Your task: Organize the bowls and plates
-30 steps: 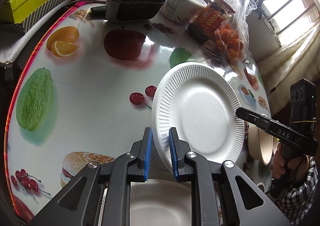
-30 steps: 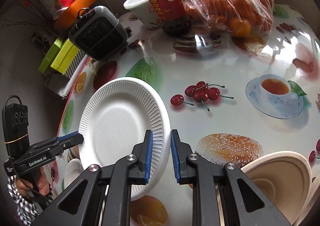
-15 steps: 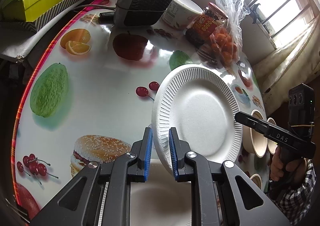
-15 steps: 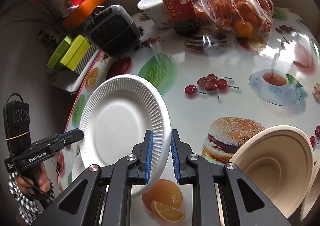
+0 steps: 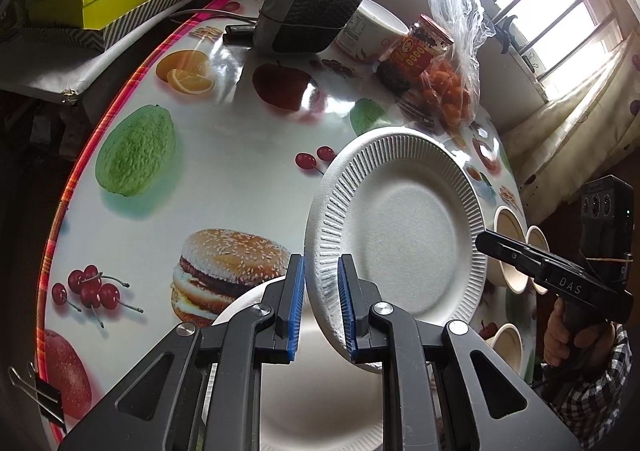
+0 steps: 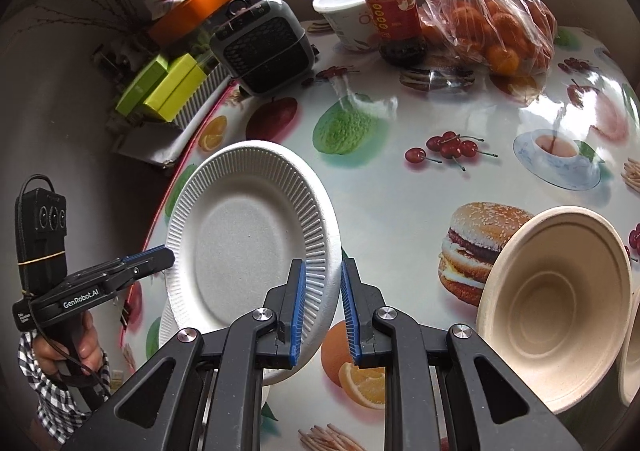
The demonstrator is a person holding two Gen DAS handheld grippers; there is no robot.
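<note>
**Left wrist view.** Left gripper (image 5: 322,307) pressed onto the near rim of a white ribbed paper plate (image 5: 400,235), blue pads pinching the fluting. Plate raised off the glossy fruit-print table (image 5: 240,155) and tilted on edge, just right of the printed hamburger (image 5: 232,271). Opposite rim met by the tips of the right gripper (image 5: 486,241), held in a person's hand; probably a two-sided hold, to keep so light and floppy a plate from sagging or twisting. Flat on the table just below and right of the hamburger: a second white paper plate (image 5: 320,395), probably the stack meant to receive the raised one. Well to the right of the hamburger, past the raised plate: round beige pulp bowls (image 5: 508,227), kept apart from the plates.

**Right wrist view.** Right gripper (image 6: 323,303) closed on the right-hand rim of the same white plate (image 6: 248,235), here well left of the hamburger (image 6: 480,247). Left gripper (image 6: 168,253) clamped on the far rim, its blue tips on the fluted edge. Plate face turned toward the camera, steeply tilted, with the edge of the second plate (image 6: 166,331) showing beneath it. Just right of the hamburger: a beige pulp bowl (image 6: 556,303), not gripped; whether leaning or lying flat cannot be told.

Judged step: carrying the plate, not yet set down.
</note>
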